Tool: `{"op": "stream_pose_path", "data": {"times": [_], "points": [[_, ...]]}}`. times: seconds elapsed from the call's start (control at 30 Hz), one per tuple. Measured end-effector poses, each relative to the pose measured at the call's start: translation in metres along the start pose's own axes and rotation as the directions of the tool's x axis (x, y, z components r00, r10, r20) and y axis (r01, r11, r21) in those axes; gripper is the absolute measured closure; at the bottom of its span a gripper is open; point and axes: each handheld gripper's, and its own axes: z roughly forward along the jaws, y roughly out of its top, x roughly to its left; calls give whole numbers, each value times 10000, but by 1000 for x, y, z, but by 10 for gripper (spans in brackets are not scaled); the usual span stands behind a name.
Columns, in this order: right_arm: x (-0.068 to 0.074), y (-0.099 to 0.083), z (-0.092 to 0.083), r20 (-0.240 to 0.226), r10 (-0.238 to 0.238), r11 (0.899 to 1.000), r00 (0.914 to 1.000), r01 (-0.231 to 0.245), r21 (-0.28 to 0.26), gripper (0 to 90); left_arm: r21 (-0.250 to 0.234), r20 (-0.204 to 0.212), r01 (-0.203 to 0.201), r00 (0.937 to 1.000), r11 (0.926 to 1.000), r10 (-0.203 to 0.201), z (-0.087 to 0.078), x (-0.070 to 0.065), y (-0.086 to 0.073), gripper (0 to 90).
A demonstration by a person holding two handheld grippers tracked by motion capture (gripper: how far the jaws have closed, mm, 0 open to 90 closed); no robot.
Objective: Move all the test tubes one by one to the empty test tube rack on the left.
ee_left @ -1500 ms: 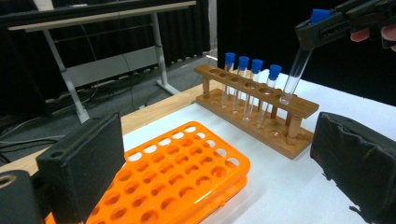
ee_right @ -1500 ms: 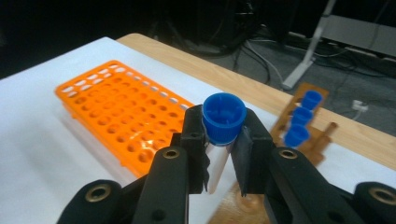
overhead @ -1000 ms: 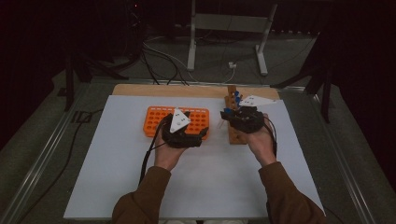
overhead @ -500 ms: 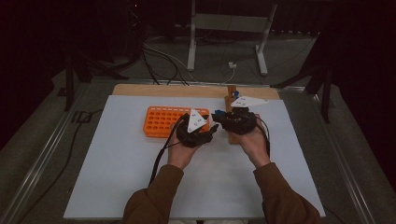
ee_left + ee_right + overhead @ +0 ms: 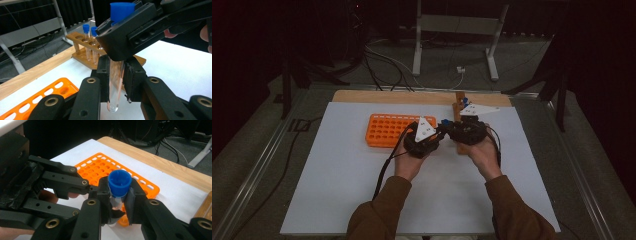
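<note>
Moving in from the orange rack (image 5: 388, 130), my left claw (image 5: 116, 80) has just clenched on the tube (image 5: 115, 85) below my right claw (image 5: 119, 202), which grips it under the blue cap (image 5: 120, 182).

Orange rack (image 5: 389, 130) left, wooden rack (image 5: 459, 107) behind — open sheet (image 5: 337, 190) nearside

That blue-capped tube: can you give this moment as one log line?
tube: held by both | right gripper: shut below cap | left gripper: just closed on glass | orange rack: beside
</note>
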Motion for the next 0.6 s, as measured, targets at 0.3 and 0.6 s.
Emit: {"op": "stream_pose_path", "data": {"times": [0.3,0.6], "points": [[-2,-1,-2,-60,129,9998,9999,-130,-136,688,-143,133,113,9999,9998,-111,0,2,0,785],[-8,-5,-19,501,154,9969,9986,-115,-780,321,-319,-278,535,9981,9981,-544,-4,19,-2,785]]}}
